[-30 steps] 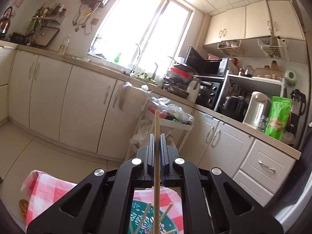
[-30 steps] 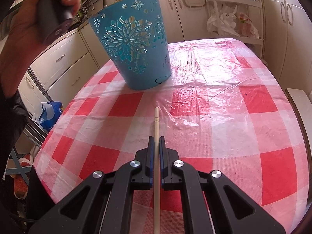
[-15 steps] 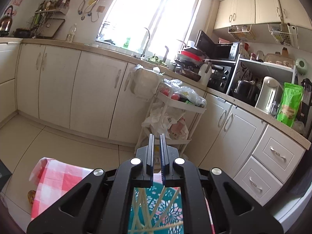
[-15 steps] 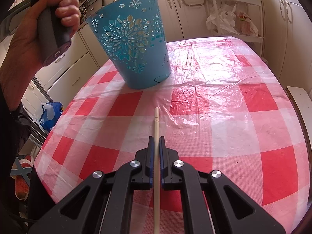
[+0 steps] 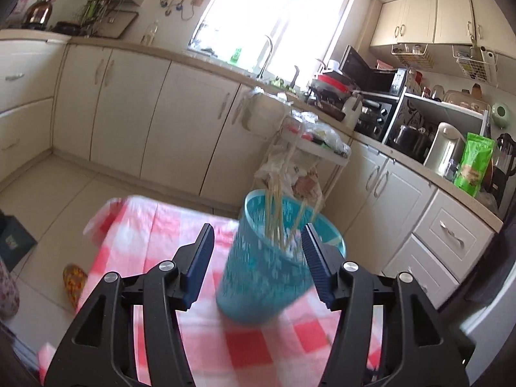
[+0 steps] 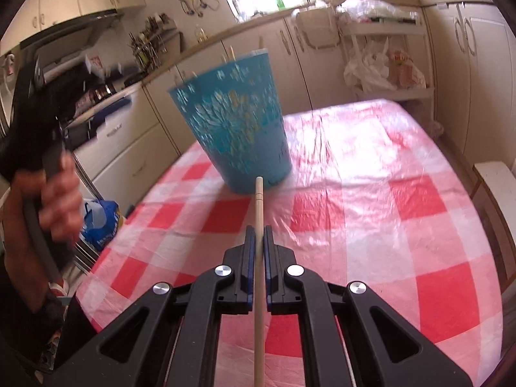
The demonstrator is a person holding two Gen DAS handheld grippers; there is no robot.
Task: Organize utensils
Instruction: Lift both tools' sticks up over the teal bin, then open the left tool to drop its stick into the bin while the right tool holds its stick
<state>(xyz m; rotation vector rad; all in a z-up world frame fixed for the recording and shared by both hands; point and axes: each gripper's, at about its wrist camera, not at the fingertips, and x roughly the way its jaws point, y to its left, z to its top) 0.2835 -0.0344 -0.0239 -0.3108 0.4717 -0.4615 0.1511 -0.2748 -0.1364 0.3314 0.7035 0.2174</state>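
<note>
Kitchen all round: cream cabinets [image 5: 129, 113] along the walls, a bright window over the sink, a crowded counter. Nearer, a table under a red-and-white checked cloth [image 6: 371, 209] with a clear plastic sheet on top. On the cloth, a blue patterned bin [image 5: 258, 283], upright and wider at the mouth. Serves, by the look of it, as the collecting pot, and already holds a loose bunch of chopsticks [image 5: 274, 213]. Lean against the rim at mixed angles, ends poking out above it, blurred in the left wrist view. Just above and short of the bin's mouth, the left gripper [image 5: 257, 227]. Jaws spread and opening, nothing pinched between the blue pads, only the bin seen beyond the gap. Fits a drop-off just made over the bin, though no stick caught in mid-fall. At the left edge of the right wrist view, a hand [image 6: 54, 193] wrapped round that gripper's handle. Lower and closer to the near edge of the table, the right gripper [image 6: 257, 235]. Pressed together on a single wooden chopstick [image 6: 259, 213], pinched partway along its length. Long axis in line with the fingers, free end pointing forward at the base of the bin and stopping short of it. Hangs above the cloth, not touching. Probably next for the bin: needs lifting over the rim and tipping more upright before release.
</note>
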